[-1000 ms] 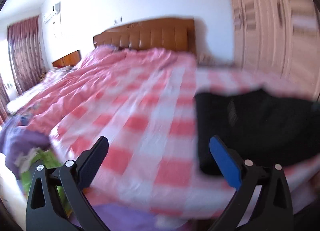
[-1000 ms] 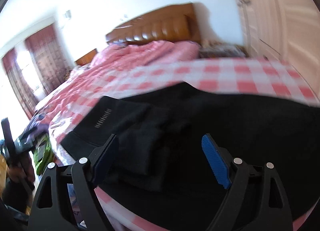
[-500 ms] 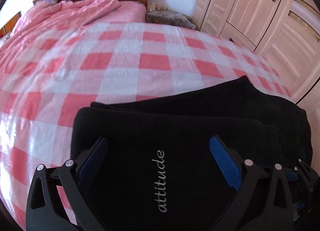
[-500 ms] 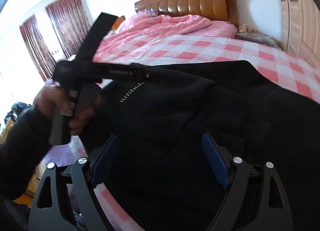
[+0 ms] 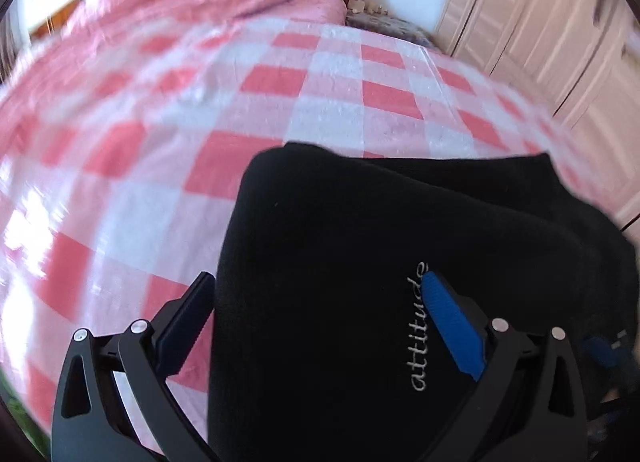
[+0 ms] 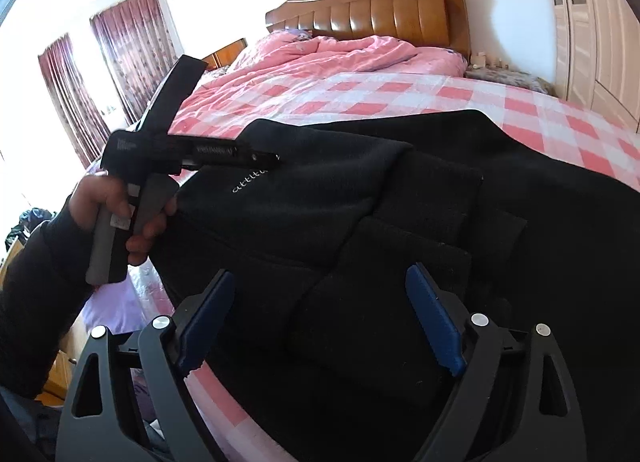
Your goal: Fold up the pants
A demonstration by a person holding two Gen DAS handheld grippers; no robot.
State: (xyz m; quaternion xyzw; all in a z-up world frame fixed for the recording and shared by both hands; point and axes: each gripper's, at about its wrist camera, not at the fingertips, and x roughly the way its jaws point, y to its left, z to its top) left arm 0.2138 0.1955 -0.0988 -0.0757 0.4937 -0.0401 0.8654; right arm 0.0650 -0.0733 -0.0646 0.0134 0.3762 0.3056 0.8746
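Left gripper [image 5: 316, 326] has swung from the checked bed [image 5: 208, 110] onto the folded black pants [image 5: 360, 262], fingers wide, gripping nothing; right gripper [image 6: 320, 314] likewise spread at the lower centre.

A home bedroom: wide bed [image 6: 400, 98] under pink checked sheet, rumpled pink quilt [image 6: 332, 54] and padded wooden headboard [image 6: 384, 6] at twelve o'clock, maroon curtains [image 6: 120, 46] at ten, cream wardrobe doors [image 6: 600, 30] at two.
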